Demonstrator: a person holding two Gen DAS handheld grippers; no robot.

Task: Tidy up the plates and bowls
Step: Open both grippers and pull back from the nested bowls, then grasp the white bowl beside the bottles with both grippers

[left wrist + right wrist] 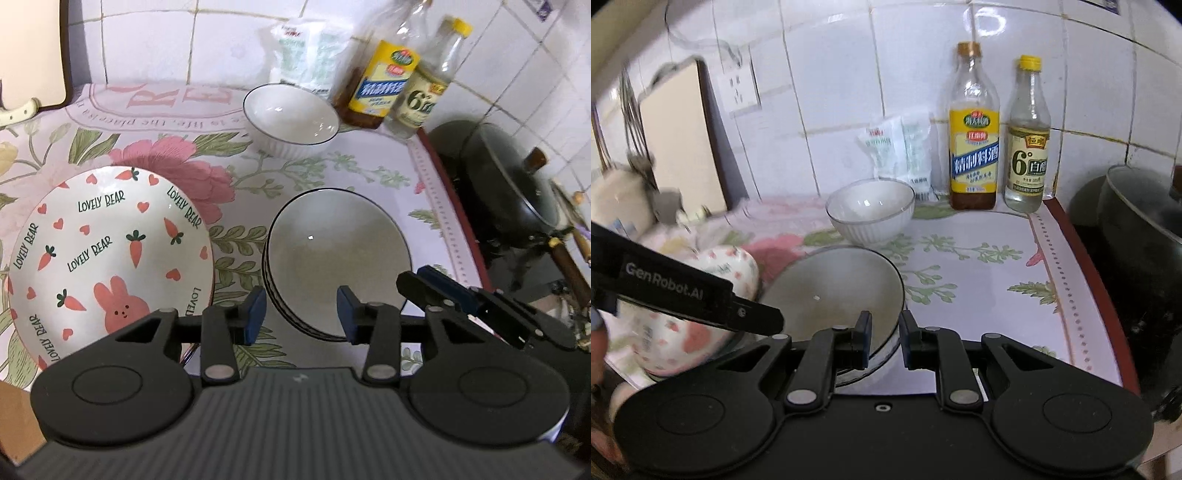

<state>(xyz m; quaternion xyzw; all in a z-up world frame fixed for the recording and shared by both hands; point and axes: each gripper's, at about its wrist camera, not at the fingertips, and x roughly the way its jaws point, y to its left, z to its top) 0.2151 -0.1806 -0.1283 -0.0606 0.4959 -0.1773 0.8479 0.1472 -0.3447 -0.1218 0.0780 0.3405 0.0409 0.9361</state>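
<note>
Bare cloth right of stacked bowls; bottles behind.

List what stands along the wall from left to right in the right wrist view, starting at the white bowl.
White bowl → white packet → yellow-label bottle → yellow-cap bottle → dark pot.
</note>
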